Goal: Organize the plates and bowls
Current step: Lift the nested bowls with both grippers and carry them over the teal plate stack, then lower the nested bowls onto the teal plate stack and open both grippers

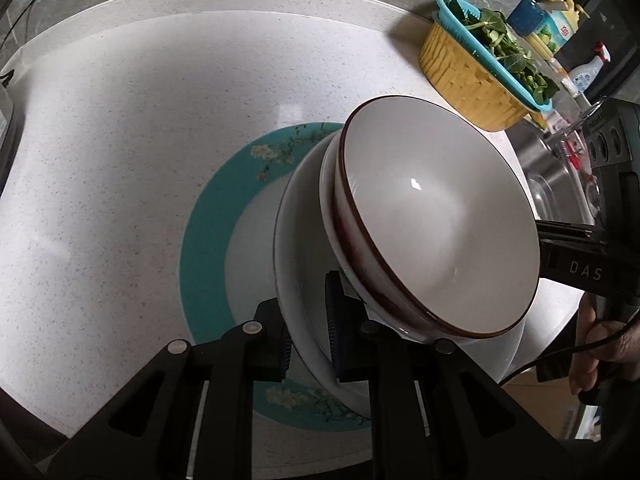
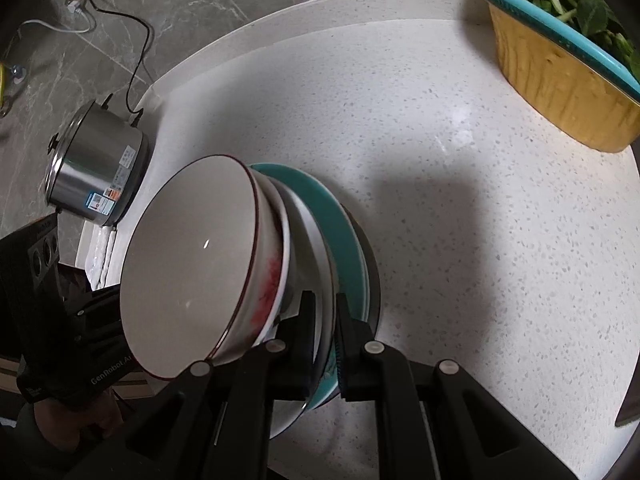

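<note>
Gripping the white plate (image 1: 304, 280) by its rim with both my left tool (image 1: 308, 344) and right tool (image 2: 320, 344), I carry the bowl (image 1: 436, 216) stacked on it above the teal plate (image 1: 204, 240) on the table (image 1: 100, 140). Any tilt could slide the bowl off.

— Where does the stack sit?

— Mid-frame in the left wrist view: a bowl (image 1: 436, 216) on a plate (image 1: 296, 240), that on a wider plate (image 1: 204, 240), all on the countertop (image 1: 120, 140).

— And the upper right?

— A basin (image 1: 468, 84) with a basket (image 1: 472, 32) of greens (image 1: 504, 44) in it; bottles (image 1: 560, 20) behind, a sink (image 1: 548, 184) below them.

— The right wrist view?

— A steel cooker (image 2: 96, 168) at left, behind the stack; a folded cloth (image 2: 102, 256) just below it.
</note>
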### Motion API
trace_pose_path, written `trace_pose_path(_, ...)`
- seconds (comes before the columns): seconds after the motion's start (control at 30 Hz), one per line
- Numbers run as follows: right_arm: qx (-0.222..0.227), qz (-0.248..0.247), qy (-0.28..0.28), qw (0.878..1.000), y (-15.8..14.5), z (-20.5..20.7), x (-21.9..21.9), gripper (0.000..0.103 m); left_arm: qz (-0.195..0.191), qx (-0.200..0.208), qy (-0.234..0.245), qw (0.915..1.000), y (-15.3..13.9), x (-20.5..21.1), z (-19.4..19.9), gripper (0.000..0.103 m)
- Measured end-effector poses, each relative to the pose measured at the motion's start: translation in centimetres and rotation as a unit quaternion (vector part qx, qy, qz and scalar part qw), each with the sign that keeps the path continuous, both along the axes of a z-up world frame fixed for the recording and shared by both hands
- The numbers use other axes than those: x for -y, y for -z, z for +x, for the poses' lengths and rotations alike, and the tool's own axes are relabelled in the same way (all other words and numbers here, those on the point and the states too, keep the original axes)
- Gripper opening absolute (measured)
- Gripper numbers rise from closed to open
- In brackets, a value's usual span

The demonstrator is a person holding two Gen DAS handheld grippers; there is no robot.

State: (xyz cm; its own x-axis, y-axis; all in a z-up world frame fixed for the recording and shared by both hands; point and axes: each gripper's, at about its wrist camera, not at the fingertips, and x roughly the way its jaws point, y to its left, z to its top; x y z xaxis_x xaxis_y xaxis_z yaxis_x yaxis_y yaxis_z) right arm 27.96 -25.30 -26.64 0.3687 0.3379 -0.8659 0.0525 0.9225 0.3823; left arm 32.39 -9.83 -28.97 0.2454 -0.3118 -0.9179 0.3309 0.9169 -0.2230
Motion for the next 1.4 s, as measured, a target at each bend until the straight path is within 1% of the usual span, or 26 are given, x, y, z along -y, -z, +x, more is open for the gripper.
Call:
trace_pose_path(0.3,0.001,-0.005,-0.018,1.0,0.7,1.2,-1.5,0.011,0.007,0.0,-0.017,0.9998,0.4,-1.7,0.8,0.01)
trace_pose_path(0.57,0.01,-0.013,-0.022,1.0,0.7,1.2,-2.3,0.012,0.006,0.003,-0.016,0.9998,0.8,-2.3,0.7,0.011)
trace_pose_path(0.63,0.017,-0.022,-0.024,0.999,0.6,1.1,-2.6,0.013,0.004,0.004,-0.017,0.9998,1.1,-2.3,0.6,0.011)
trace_pose_path(0.73,0.022,-0.027,-0.023,0.999,0.6,1.1,-2.7,0.013,-0.003,0.011,-0.03,0.9995,1.3,-2.4,0.2,0.011)
trace_pose_path(0.8,0.025,-0.036,-0.022,0.999,0.6,0.9,-2.9,0.013,-0.007,0.015,-0.038,0.9991,1.4,-2.6,0.0,0.015)
trace_pose_path(0.87,0.028,-0.044,-0.022,0.998,0.6,0.8,-3.1,0.018,-0.013,0.017,-0.047,0.9987,1.4,-2.9,-0.3,0.015)
trace_pose_path(0.93,0.033,-0.052,-0.018,0.998,0.5,0.4,-2.9,0.035,-0.019,0.025,-0.058,0.9978,1.1,-3.2,-0.9,0.016)
trace_pose_path(0.97,0.038,-0.051,-0.016,0.998,0.4,0.1,-2.6,0.038,-0.021,0.03,-0.064,0.9973,0.8,-3.4,-1.1,0.017)
trace_pose_path(1.03,0.051,-0.041,-0.015,0.998,-0.2,-0.6,-1.9,0.043,-0.022,0.037,-0.079,0.9959,0.0,-4.1,-2.1,0.028)
trace_pose_path(1.07,0.056,-0.04,-0.017,0.997,-0.5,-0.9,-1.8,0.047,-0.024,0.043,-0.09,0.9947,-0.7,-4.5,-2.8,0.031)
trace_pose_path(1.1,0.063,-0.047,-0.014,0.997,-0.9,-1.5,-1.5,0.058,-0.023,0.052,-0.097,0.9937,-1.5,-4.8,-3.6,0.039)
trace_pose_path(1.13,0.069,-0.048,-0.014,0.996,-1.2,-1.8,-1.3,0.061,-0.019,0.062,-0.104,0.9925,-2.2,-5.1,-4.2,0.048)
trace_pose_path(1.17,0.08,-0.043,-0.017,0.996,-1.6,-2.4,-0.9,0.062,-0.019,0.076,-0.114,0.9904,-3.3,-5.5,-5.2,0.054)
trace_pose_path(1.2,0.092,-0.035,-0.022,0.995,-2.2,-3.1,-0.6,0.067,-0.023,0.095,-0.124,0.9875,-4.4,-5.8,-6.2,0.068)
trace_pose_path(1.23,0.101,-0.037,-0.025,0.994,-2.6,-3.5,-0.5,0.073,-0.024,0.11,-0.133,0.9847,-5.3,-6.0,-7.1,0.076)
trace_pose_path(1.27,0.114,-0.041,-0.03,0.992,-3.2,-4.0,-0.3,0.076,-0.027,0.132,-0.143,0.9805,-6.6,-6.2,-8.2,0.078)
trace_pose_path(1.3,0.124,-0.043,-0.036,0.991,-3.8,-4.4,-0.4,0.08,-0.029,0.143,-0.149,0.978,-7.3,-6.2,-8.8,0.083)
trace_pose_path(1.33,0.138,-0.043,-0.045,0.989,-4.6,-5.0,-0.5,0.083,-0.027,0.158,-0.156,0.9746,-8.4,-6.1,-9.7,0.095)
trace_pose_path(1.37,0.146,-0.043,-0.05,0.987,-5.2,-5.4,-0.7,0.084,-0.022,0.172,-0.162,0.9713,-9.4,-6.0,-10.6,0.101)
trace_pose_path(1.4,0.155,-0.044,-0.054,0.985,-5.8,-5.8,-0.9,0.086,-0.018,0.183,-0.165,0.969,-10.2,-5.9,-11.3,0.103)
